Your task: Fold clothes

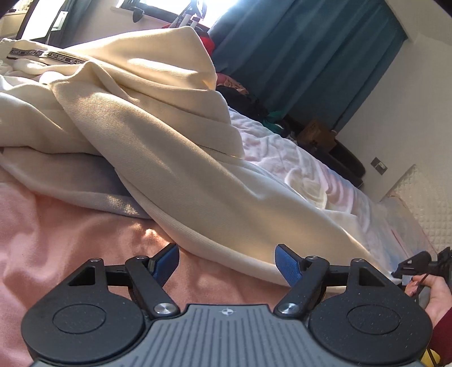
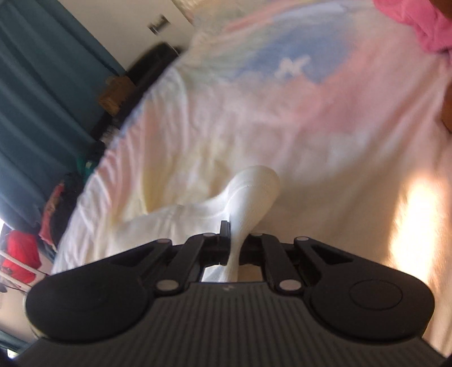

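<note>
Hand-held gripper (image 2: 234, 242) around cream garment (image 2: 254, 192)

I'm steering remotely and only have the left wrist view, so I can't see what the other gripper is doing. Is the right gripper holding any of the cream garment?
Observer: Yes. The right gripper is shut on a bunched fold of the cream garment.
Operator: Is that fold lying flat on the bed?
Observer: No, it sticks up and forward from the jaws, above the pastel bedsheet.
Operator: Anything else over there?
Observer: A bright pink cloth lies at the sheet's far right corner.
</note>
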### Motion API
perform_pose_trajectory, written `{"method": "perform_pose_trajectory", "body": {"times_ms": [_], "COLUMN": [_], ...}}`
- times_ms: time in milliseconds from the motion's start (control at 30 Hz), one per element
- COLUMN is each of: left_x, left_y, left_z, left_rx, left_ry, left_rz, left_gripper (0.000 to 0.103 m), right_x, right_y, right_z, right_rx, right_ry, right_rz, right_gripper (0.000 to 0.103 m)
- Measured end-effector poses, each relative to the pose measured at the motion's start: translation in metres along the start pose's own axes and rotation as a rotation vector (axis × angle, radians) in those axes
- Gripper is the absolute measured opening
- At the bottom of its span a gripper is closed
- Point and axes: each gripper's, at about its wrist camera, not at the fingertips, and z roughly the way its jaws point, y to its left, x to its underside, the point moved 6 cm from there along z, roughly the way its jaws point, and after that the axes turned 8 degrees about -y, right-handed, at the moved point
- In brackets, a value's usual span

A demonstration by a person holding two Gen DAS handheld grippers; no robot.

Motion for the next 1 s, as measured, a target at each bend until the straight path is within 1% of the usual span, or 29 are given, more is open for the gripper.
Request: {"method": "perform_pose_trajectory", "body": {"times_ms": [100, 133, 167, 200, 233, 267, 333, 467, 567, 633, 733, 800, 900, 1000], "left_x": [-0.001, -0.001, -0.002, -0.002, -0.002, -0.002, -0.004, -0.007, -0.011, -0.016, -0.027, -0.038, -0.059, -0.084], "left_y": [0.003, 0.004, 0.005, 0.006, 0.006, 0.005, 0.005, 0.008, 0.014, 0.02, 0.034, 0.047, 0.075, 0.109], "left_z": [-0.002, -0.003, -0.003, -0.004, -0.005, -0.005, -0.006, -0.008, -0.011, -0.014, -0.021, -0.029, -0.042, -0.054], "left_rx": [-0.022, -0.025, -0.027, -0.029, -0.031, -0.033, -0.037, -0.043, -0.059, -0.075, -0.111, -0.143, -0.211, -0.302], "left_ry": [-0.003, -0.001, 0.001, 0.002, 0.001, -0.001, -0.006, -0.014, -0.024, -0.037, -0.068, -0.099, -0.147, -0.179], "left_rz": [-0.005, -0.008, -0.011, -0.013, -0.011, -0.009, -0.005, -0.016, -0.035, -0.059, -0.108, -0.145, -0.215, -0.308], "left_gripper": [0.077, 0.077, 0.077, 0.077, 0.077, 0.077, 0.077, 0.079, 0.08, 0.081, 0.082, 0.084, 0.089, 0.089], "right_x": [0.01, 0.012, 0.012, 0.011, 0.01, 0.008, 0.004, -0.006, -0.004, 0.005, 0.024, 0.04, 0.063, 0.081], "right_y": [-0.012, -0.012, -0.011, -0.009, -0.007, -0.004, 0.004, 0.029, 0.053, 0.072, 0.096, 0.109, 0.123, 0.132], "right_z": [0.0, -0.003, -0.006, -0.01, -0.014, -0.018, -0.027, -0.053, -0.071, -0.08, -0.094, -0.099, -0.1, -0.099], "right_rx": [0.049, 0.062, 0.064, 0.051, 0.038, 0.021, -0.007, -0.056, -0.153, -0.234, -0.329, -0.384, -0.419, -0.438], "right_ry": [0.064, 0.07, 0.067, 0.055, 0.041, 0.025, -0.009, -0.125, -0.176, -0.172, -0.163, -0.124, -0.042, 0.011], "right_rz": [0.014, -0.001, -0.015, -0.019, -0.024, -0.03, -0.054, -0.157, -0.256, -0.332, -0.453, -0.514, -0.59, -0.639], "right_gripper": [0.012, 0.024, 0.049, 0.062, 0.085, 0.09, 0.09, 0.09, 0.09, 0.09, 0.09, 0.09, 0.09, 0.09]}}
